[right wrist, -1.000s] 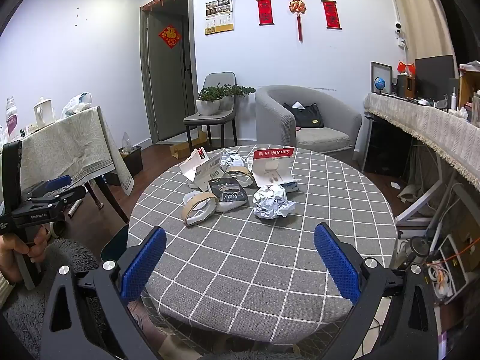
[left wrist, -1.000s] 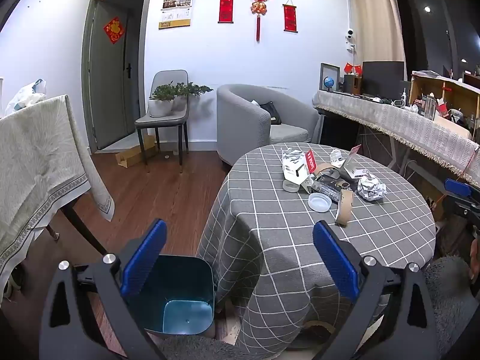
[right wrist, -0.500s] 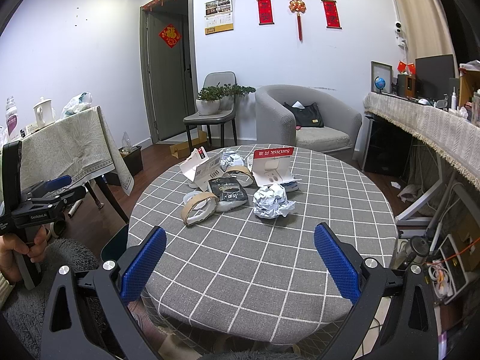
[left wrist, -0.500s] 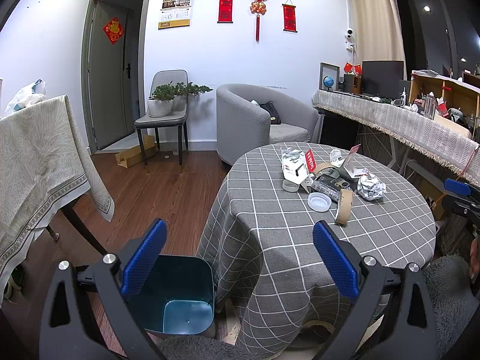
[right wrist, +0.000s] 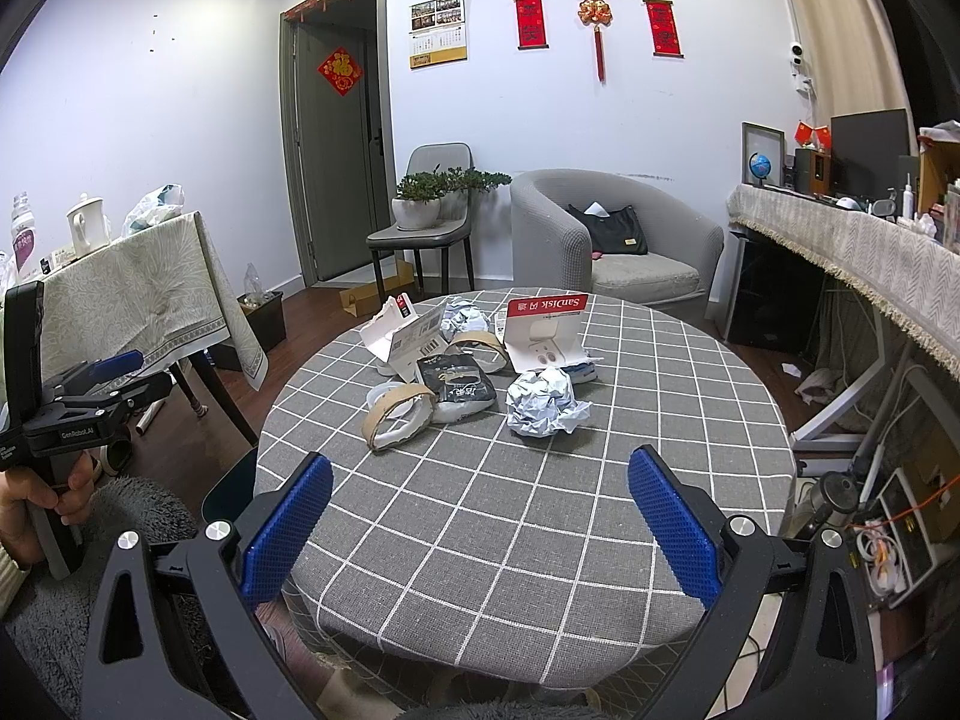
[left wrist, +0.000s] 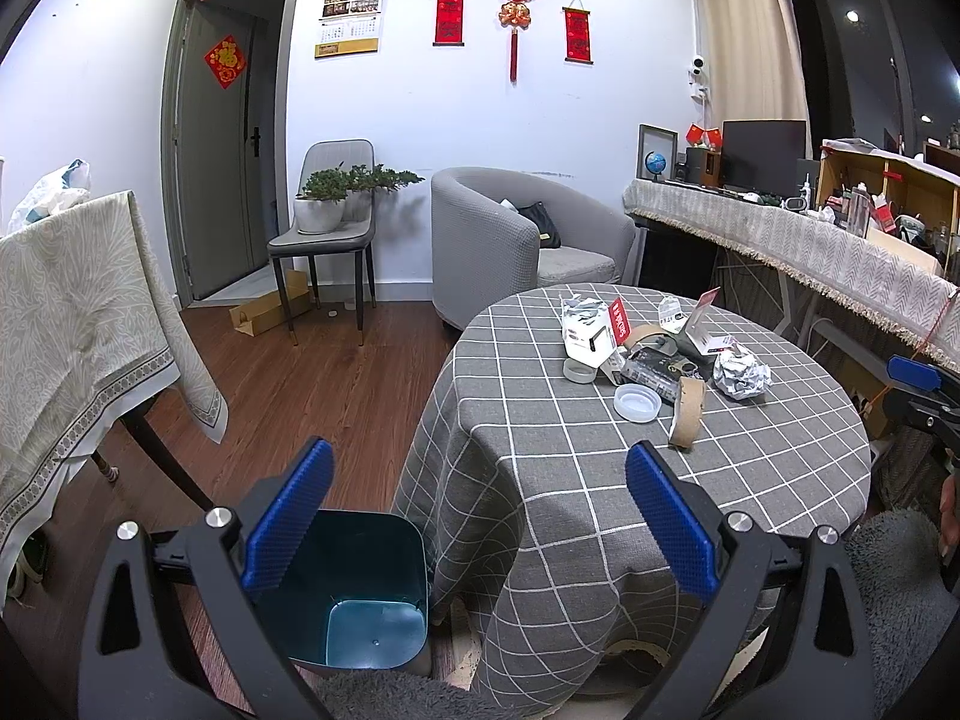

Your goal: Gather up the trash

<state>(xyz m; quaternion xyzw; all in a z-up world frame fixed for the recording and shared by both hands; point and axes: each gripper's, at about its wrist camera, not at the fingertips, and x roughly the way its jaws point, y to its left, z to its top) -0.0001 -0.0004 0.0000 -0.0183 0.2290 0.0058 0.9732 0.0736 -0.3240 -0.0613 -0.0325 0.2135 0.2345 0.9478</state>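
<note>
Trash lies on a round table with a grey checked cloth (right wrist: 540, 516): a crumpled paper ball (right wrist: 543, 399), a cardboard tape ring (right wrist: 399, 414), a black packet (right wrist: 456, 384), a red-and-white SanDisk card (right wrist: 543, 333), white packaging (right wrist: 399, 333). In the left wrist view the same pile shows, with the paper ball (left wrist: 741, 373), the tape ring (left wrist: 687, 411) and a white lid (left wrist: 637, 403). A teal bin (left wrist: 360, 594) stands on the floor left of the table. My left gripper (left wrist: 480, 516) is open and empty above the bin and table edge. My right gripper (right wrist: 480, 519) is open and empty over the table's near part.
A cloth-covered side table (left wrist: 66, 300) stands at the left. A chair with potted plants (left wrist: 327, 222) and a grey armchair (left wrist: 510, 246) stand by the far wall. A long cluttered desk (left wrist: 810, 240) runs along the right. The floor is wood.
</note>
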